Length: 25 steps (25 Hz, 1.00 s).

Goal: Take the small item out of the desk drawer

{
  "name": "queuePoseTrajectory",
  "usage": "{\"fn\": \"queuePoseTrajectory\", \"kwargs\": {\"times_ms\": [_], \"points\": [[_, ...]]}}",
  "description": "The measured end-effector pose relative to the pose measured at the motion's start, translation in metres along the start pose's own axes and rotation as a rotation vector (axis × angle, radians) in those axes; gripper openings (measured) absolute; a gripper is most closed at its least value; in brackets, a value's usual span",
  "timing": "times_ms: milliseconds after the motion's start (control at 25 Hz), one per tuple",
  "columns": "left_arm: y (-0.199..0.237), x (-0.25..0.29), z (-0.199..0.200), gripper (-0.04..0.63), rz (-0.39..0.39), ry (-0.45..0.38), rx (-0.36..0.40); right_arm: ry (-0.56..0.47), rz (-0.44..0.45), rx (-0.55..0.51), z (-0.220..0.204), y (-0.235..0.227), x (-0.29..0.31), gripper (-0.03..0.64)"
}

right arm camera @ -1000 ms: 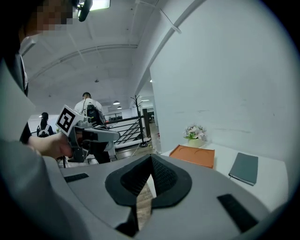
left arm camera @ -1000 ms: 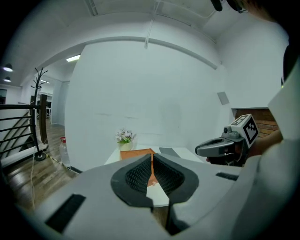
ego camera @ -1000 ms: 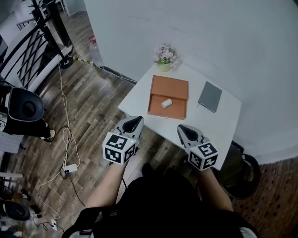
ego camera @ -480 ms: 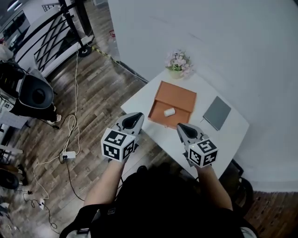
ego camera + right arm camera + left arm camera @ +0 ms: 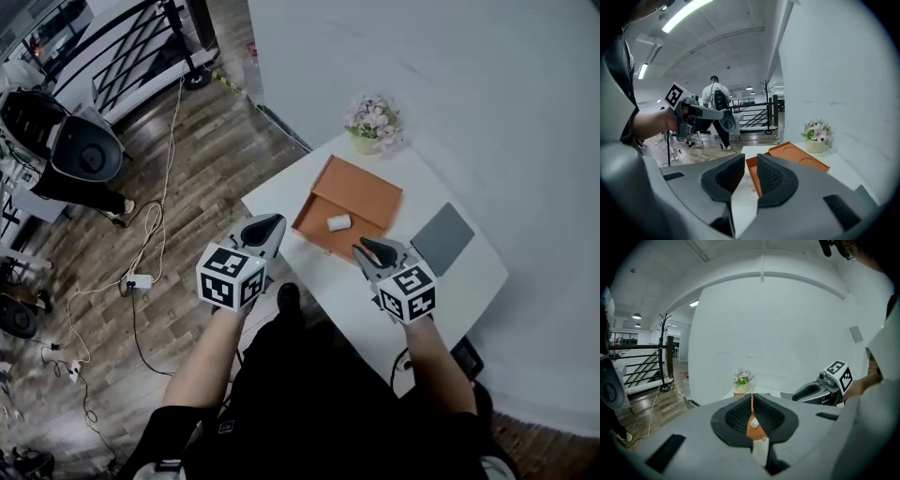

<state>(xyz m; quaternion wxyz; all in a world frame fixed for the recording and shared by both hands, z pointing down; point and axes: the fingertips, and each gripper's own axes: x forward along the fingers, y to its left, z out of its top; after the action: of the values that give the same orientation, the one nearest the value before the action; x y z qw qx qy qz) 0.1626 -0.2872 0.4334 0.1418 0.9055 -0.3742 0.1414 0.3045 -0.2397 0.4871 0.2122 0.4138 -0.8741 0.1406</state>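
Note:
An orange desk drawer (image 5: 314, 217) stands pulled out on the white table (image 5: 424, 183), with a small white item (image 5: 338, 222) lying in it. My left gripper (image 5: 265, 225) hovers off the table's left front edge, jaws shut. Its own view lines up the drawer (image 5: 753, 432) and the item (image 5: 753, 423) through the slit at the left gripper (image 5: 752, 397). My right gripper (image 5: 375, 246) is over the table just short of the drawer's front. In its own view the right gripper (image 5: 751, 157) has just been opening, with nothing between the pads and the drawer (image 5: 753, 165) ahead.
A pot of pink flowers (image 5: 373, 122) stands behind the orange box, a grey notebook (image 5: 447, 238) to its right. A white wall backs the table. Off to the left on the wooden floor are a black chair (image 5: 80, 150) and cables (image 5: 141, 279). A person (image 5: 716, 101) stands far off.
Both grippers have moved forward toward the table and the drawer. The right gripper's jaws, shut before, now stand apart. The white item lies where it was in the drawer.

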Motion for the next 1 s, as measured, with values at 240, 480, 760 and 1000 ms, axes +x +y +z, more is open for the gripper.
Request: {"fn": "queuePoseTrajectory", "kwargs": {"times_ms": [240,480,760,1000], "points": [[0.018,0.011,-0.02,0.021,0.019,0.029,-0.023,0.093,0.066,-0.112,-0.007,-0.013,0.035,0.117],[0.046,0.04,-0.036,0.021,0.011,0.058,-0.061,0.224,0.147,-0.215,-0.022,-0.026,0.083,0.157],[0.075,0.062,-0.046,0.021,-0.033,0.094,-0.082,0.349,0.208,-0.317,-0.035,-0.031,0.137,0.164],[0.103,0.072,-0.056,0.021,-0.045,0.116,-0.104,0.46,0.25,-0.378,-0.06,-0.032,0.171,0.184]]}}
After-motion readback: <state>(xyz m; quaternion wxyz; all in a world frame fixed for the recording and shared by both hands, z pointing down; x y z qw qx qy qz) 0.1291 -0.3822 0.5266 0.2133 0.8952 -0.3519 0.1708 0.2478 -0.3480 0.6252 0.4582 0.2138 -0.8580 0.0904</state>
